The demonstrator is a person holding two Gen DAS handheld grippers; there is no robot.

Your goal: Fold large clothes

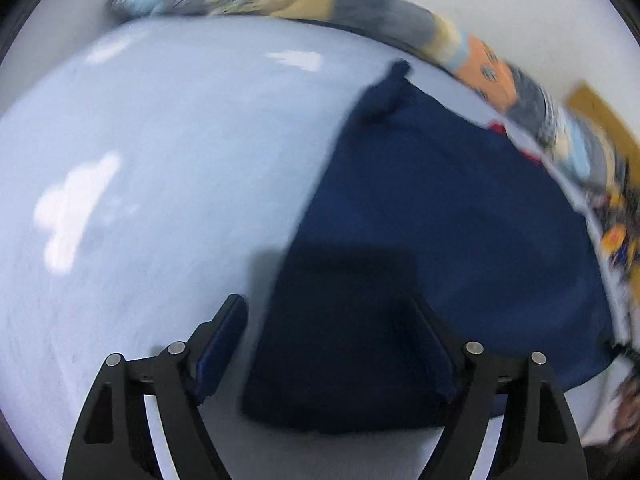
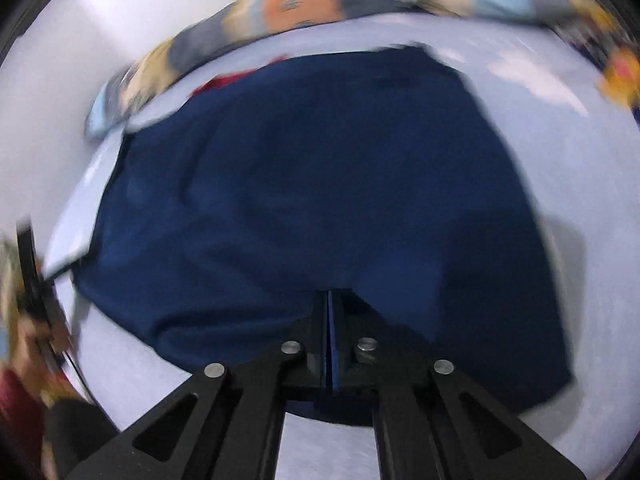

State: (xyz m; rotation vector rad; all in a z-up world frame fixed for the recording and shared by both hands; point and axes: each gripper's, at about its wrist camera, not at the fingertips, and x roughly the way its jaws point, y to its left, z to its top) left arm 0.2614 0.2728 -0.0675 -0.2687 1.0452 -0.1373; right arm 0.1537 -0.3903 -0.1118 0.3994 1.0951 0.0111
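A navy blue garment [image 1: 440, 216] lies spread on a pale blue sheet [image 1: 160, 160]. In the left wrist view my left gripper [image 1: 332, 320] is open, its fingers apart over the garment's near left corner, holding nothing. In the right wrist view the same navy garment [image 2: 312, 184] fills the middle. My right gripper [image 2: 330, 304] has its jaws pressed together at the garment's near edge; whether cloth is pinched between them is hidden. Both views are motion-blurred.
A patchwork blanket [image 1: 360, 4] of grey, tan, orange and light blue runs along the far edge of the sheet, also in the right wrist view [image 2: 304, 4]. Something red [image 2: 224, 80] peeks out behind the garment. White wall beyond.
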